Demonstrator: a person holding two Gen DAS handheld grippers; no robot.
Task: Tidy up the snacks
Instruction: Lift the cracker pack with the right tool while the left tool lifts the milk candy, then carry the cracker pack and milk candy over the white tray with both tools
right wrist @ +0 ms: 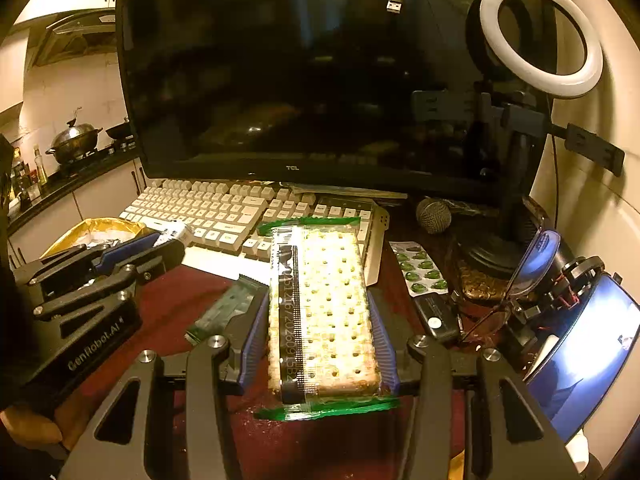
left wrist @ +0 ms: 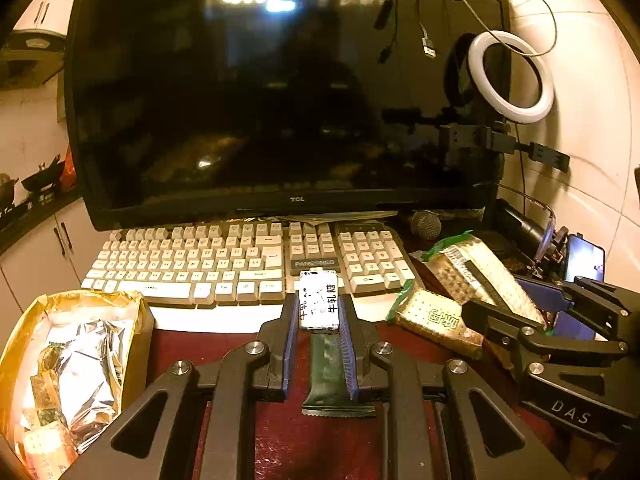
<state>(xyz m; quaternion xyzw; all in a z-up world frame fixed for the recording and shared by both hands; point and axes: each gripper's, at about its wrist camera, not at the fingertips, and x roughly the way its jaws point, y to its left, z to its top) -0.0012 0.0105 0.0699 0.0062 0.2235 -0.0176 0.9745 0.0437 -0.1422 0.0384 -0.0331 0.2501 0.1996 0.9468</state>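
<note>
Both hands were loaded, mid-carry. The left tongs (left wrist: 319, 312) were clamped shut on a small white nougat bar (left wrist: 319, 300), held by its long sides and lifted above the dark red tabletop (left wrist: 320, 444), just in front of the keyboard (left wrist: 224, 260). A dark green wrapper (left wrist: 332, 376) lay flat on the cloth beneath it, not gripped.

The right tongs (right wrist: 320, 320) gripped a cracker pack (right wrist: 324, 312) with green sealed ends; the pads pressed both long edges and the pack stood out level over the tabletop, its far end reaching over the keyboard's corner.

The gold box (left wrist: 136, 336) sat at the left edge of the tabletop, open, already holding foil packets (left wrist: 88, 364) and wrapped crackers. A second cracker pack (left wrist: 436, 320) remained loose on the cloth, close to the right tongs as seen from the left wrist. A sheet of green pills (right wrist: 420, 268), a microphone (right wrist: 434, 214) and a phone (right wrist: 580, 356) cluttered the right side.

Step judged: transfer of picked snacks to the box, roughly midway, with at least one pack not yet collected. Next move likely calls for the left hand swinging leftward over the box rim and releasing low. The right would follow, tilting the long pack to fit the opening. Risk: the two tools crowding each other at the box.
</note>
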